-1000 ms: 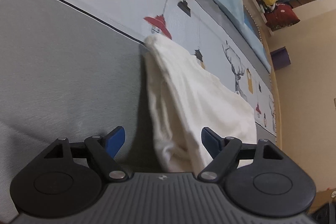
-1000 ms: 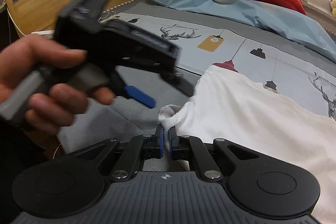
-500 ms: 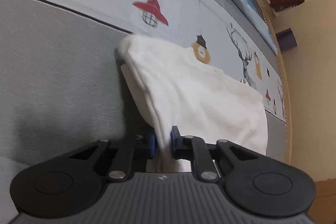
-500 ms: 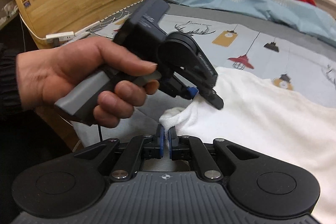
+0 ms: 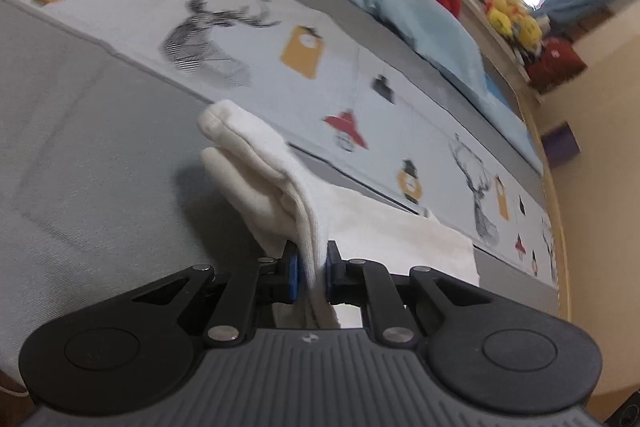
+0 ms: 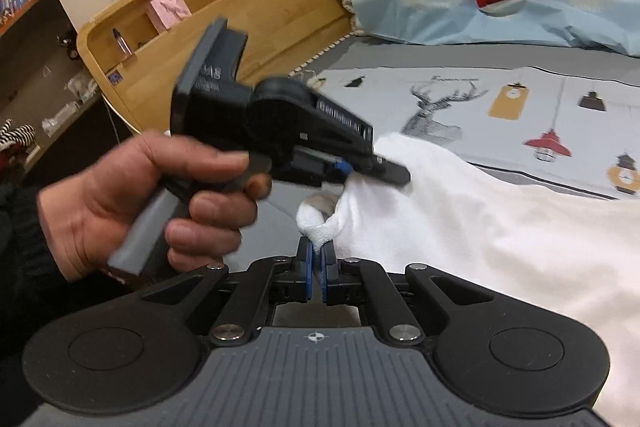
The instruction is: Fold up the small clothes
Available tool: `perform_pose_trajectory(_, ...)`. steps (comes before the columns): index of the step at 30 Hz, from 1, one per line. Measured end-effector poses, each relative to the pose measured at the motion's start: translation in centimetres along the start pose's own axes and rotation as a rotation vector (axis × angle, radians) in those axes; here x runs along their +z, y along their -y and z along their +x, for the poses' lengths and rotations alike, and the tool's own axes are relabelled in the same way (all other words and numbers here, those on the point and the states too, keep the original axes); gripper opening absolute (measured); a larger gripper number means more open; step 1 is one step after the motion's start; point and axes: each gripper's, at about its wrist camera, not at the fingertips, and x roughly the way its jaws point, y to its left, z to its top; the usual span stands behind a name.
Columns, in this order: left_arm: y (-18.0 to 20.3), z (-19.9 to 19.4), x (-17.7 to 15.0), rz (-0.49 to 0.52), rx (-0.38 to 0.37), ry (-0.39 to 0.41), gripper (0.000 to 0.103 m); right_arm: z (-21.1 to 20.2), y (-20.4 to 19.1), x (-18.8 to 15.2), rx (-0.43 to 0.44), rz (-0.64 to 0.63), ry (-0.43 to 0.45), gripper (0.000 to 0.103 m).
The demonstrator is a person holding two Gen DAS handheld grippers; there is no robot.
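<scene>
My left gripper [image 5: 312, 269], wide apart a second ago, now clamps the white garment [image 5: 280, 187] edge; my right gripper [image 6: 317, 269] is pinched on its corner at 12 o'clock. Both ends held on the bedspread [image 5: 120, 7]: ready to lift and fold.

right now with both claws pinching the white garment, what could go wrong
The right claw bites only a small bunched tip of the white garment, so a pull might slip it free. The left claw holds several stacked layers; one could slide out and spoil the fold. Both grips sit close together on the same end while most of the cloth lies on the bedspread, so lifting may drag and wrinkle it.
</scene>
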Motion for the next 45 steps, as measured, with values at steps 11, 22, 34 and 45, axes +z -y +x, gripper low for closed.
perform_pose_trajectory(11,15.6,6.7,-2.3,0.263,-0.097,-0.067,0.013,-11.0,7.4,-3.0,-0.179,0.095,0.094,0.003)
perform_pose_trajectory(22,25.0,12.0,-6.9,0.381,-0.262,-0.159,0.016,-16.9,14.5,-7.9,-0.448,0.266,-0.003,0.003)
perform_pose_trajectory(34,20.6,9.0,-5.4,0.418,-0.123,-0.070,0.042,-16.2,18.8,-8.8,-0.559,0.579,0.043,0.016)
perform_pose_trajectory(45,15.6,5.8,-5.6,0.507,-0.035,-0.118,0.043,-11.8,18.6,-7.9,-0.539,0.542,-0.012,0.004)
